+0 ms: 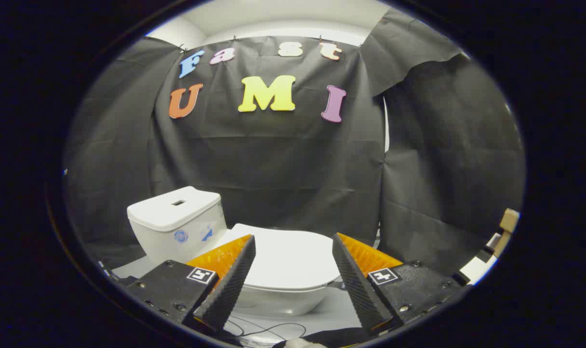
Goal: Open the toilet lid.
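Hovering wide and empty, the claw (pixel 293 270) frames the closed white plastic toilet lid (pixel 288 258); stiff, smooth, probably slippery, best lifted under its front rim.

Toilet lid (pixel 288 256) down on bowl (pixel 278 302); tank (pixel 177 220) behind-left; gripper (pixel 293 241) fingers spread, apparently short of lid.

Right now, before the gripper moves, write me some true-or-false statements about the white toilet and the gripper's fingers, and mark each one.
1. The white toilet lid is down. True.
2. The gripper is shut on the lid. False: its fingers stand open, apart from it.
3. The white ceramic tank sits beyond the left finger. True.
4. The tank's top is missing. False: it is on.
5. A thin dark cable lies on the floor below the bowl. True.
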